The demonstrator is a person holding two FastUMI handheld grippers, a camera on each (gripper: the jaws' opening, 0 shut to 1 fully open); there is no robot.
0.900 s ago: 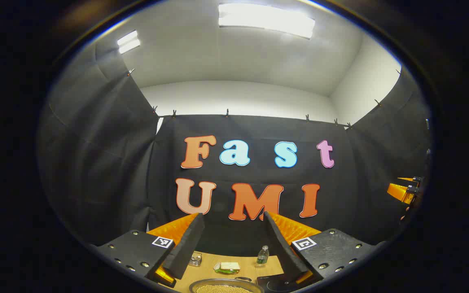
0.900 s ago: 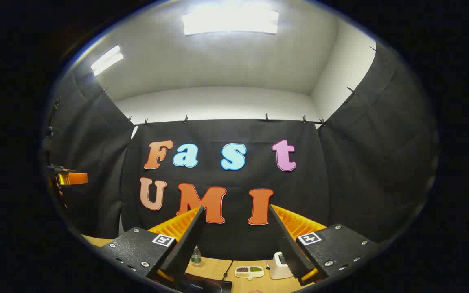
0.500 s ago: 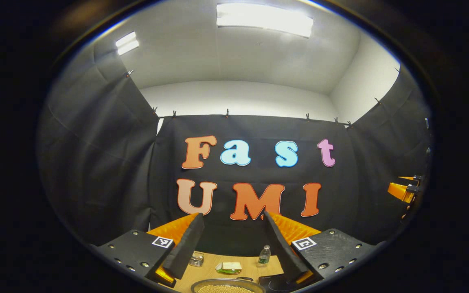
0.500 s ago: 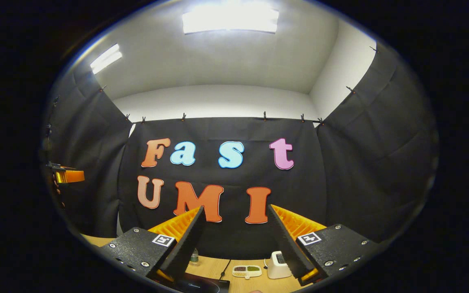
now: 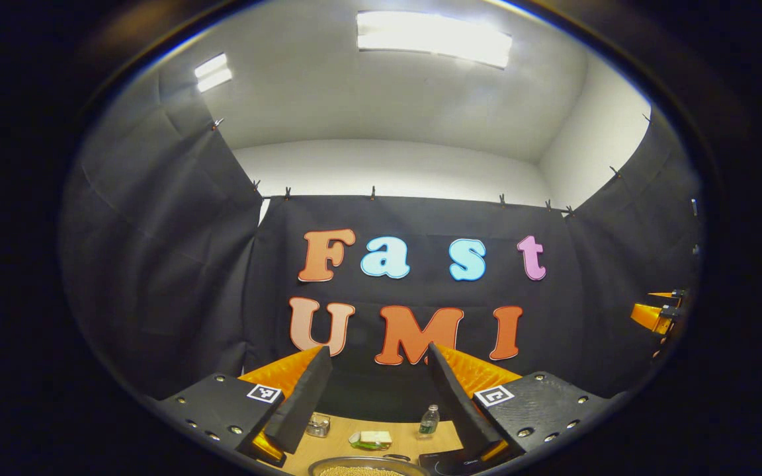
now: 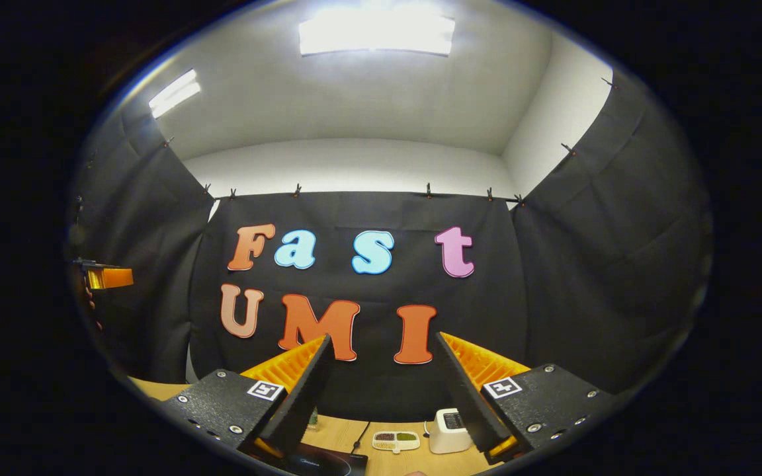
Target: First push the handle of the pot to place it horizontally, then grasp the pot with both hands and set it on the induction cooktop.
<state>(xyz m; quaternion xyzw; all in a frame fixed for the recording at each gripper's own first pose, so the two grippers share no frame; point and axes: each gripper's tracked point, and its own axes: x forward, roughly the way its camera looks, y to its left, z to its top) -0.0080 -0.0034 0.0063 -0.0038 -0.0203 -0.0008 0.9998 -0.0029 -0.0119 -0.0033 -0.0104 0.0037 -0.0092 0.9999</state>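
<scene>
Left gripper view: left gripper [image 5: 379,370] held high above a wooden table [image 5: 344,430], its jaws spread wide and holding nothing. Landmark for this entry: the pot.

- Pot [image 5: 361,468]: round, shallow, grey metal rim, filled with small pale grains; sits at the bottom edge, below the gap between the jaws and well apart from them. A dark curved handle [image 5: 395,457] lies at its far right rim.
- Induction cooktop [image 5: 450,462]: flat, black, glossy; just right of the pot, partly behind the right-hand finger.
- Small flat dish [image 5: 370,439]: pale, with something green in it; beyond the pot.
- Clear plastic bottle [image 5: 428,421]: upright, beyond the pot, to the right of the dish.
- Small glass jar [image 5: 319,424]: beyond the pot, to the left.
- Right gripper [image 5: 653,314]: far to the right of the pot, raised high.

Right gripper view: right gripper's own jaws spread wide, holding nothing.

- Cooktop, glossy black slab with a cord running off behind it, at the bottom left.
- Divided white tray [image 6: 395,440], oblong, with brown and green fillings; beyond the cooktop.
- White boxy device [image 6: 444,431]: rounded corners, right of the tray.
</scene>
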